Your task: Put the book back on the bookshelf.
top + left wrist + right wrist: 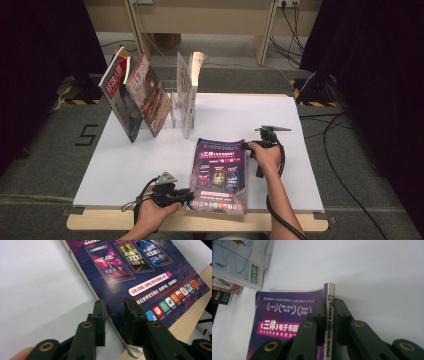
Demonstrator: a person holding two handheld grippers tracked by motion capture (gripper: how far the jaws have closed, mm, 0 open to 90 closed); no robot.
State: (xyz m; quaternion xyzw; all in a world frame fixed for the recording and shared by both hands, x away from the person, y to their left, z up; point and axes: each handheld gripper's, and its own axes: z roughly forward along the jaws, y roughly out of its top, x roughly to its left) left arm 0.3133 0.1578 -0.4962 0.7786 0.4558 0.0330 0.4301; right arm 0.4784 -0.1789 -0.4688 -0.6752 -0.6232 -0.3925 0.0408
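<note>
The purple magazine lies flat, cover up, at the near edge of the white table sheet, its near corner reaching out over the wooden table edge; its spine runs along the person's right side and reads SCIENCE FICTION WORLD in the right gripper view. The right gripper has that spine between its jaws near the far corner, the pads looking pressed against either side of it, so the grip there seems made. The left gripper sits at the near left corner; in the left gripper view its jaws straddle the magazine's page edge with a clear gap between them, one jaw over the cover and the other beside it above the sheet, so it is partly open and does not yet pinch anything. Farther back stands a clear rack with several magazines already leaning in it: a red-and-white one, a dark reddish one and a pale pair more upright. Judging from this, the work is at its start for this magazine: one side is seized, the other is about to be; the lift, the turning upright and the slotting into the rack beside the others all remain.
</note>
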